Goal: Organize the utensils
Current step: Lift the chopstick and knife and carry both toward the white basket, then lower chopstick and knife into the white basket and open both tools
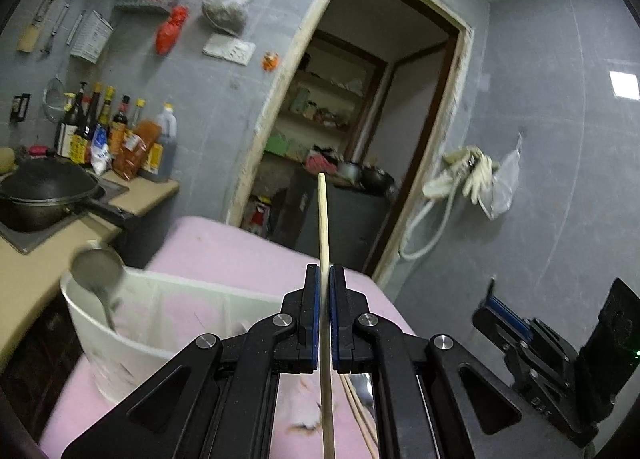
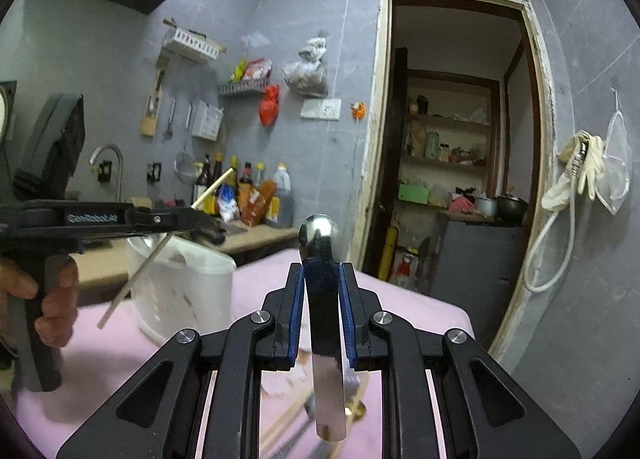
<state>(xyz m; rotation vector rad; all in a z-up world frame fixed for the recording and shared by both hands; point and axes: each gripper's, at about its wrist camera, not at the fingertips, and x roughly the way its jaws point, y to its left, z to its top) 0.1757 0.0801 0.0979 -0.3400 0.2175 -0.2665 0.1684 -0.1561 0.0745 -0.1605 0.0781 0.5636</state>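
Note:
In the left wrist view my left gripper point(image 1: 325, 271) is shut on a pale wooden chopstick point(image 1: 322, 219) that sticks up past the jaws and runs down below them. A white tub point(image 1: 168, 311) stands on the pink cloth point(image 1: 240, 251) to the left, with a metal spoon point(image 1: 98, 271) leaning in it. My right gripper point(image 2: 320, 269) is shut on the handle of a shiny metal spoon point(image 2: 320, 233), bowl upward. The right wrist view shows the left gripper point(image 2: 200, 219) above the tub point(image 2: 188, 287), with the chopstick point(image 2: 140, 275) slanting through it.
More chopsticks point(image 1: 360, 415) and a gold-coloured utensil point(image 2: 354, 411) lie on the cloth beneath the grippers. A black wok point(image 1: 48, 187) and sauce bottles point(image 1: 116, 135) occupy the counter on the left. An open doorway point(image 2: 452, 163) lies beyond the table. A hand point(image 2: 56, 299) grips the left handle.

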